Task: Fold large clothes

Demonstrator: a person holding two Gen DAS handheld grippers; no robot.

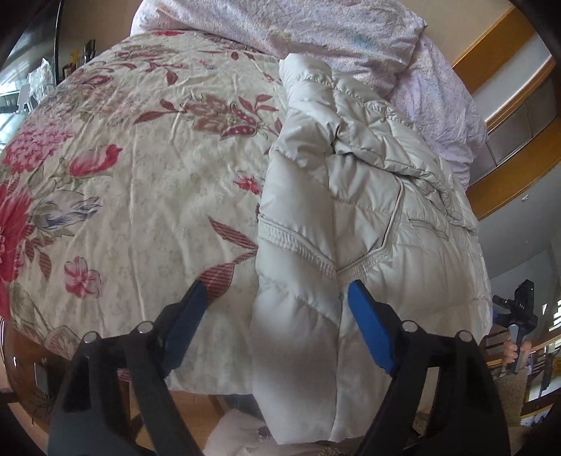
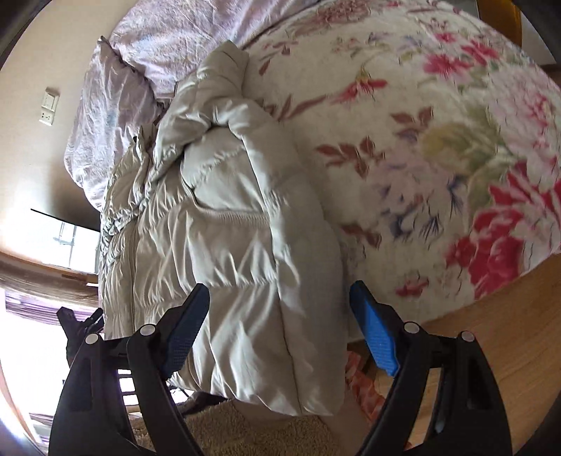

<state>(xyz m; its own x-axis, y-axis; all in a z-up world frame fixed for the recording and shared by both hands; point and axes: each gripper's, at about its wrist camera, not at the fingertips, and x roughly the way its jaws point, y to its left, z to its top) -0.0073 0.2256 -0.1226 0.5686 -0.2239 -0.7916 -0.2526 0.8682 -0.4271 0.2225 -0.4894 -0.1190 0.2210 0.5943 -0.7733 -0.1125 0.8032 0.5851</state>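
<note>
A pale grey-white puffer jacket (image 1: 368, 196) lies folded lengthwise on the floral bedspread (image 1: 140, 158), with its lower end hanging over the bed's edge. My left gripper (image 1: 277, 291) hovers over the jacket's near left fold. Its blue pads (image 1: 371, 329) stand wide apart, the fold lies between them, and neither pad presses on it. In the right wrist view the same jacket (image 2: 224, 224) lies left of centre. My right gripper (image 2: 279, 289) stands open above its near right edge, holding nothing. The right gripper (image 1: 515, 315) also shows at the far right of the left wrist view, in a hand.
A crumpled lilac duvet (image 1: 315, 31) is piled at the head of the bed behind the jacket. Wooden floor (image 2: 491, 333) and a beige rug (image 2: 245, 431) lie below the bed's edge. A wall socket (image 2: 48, 105) is on the wall at the left.
</note>
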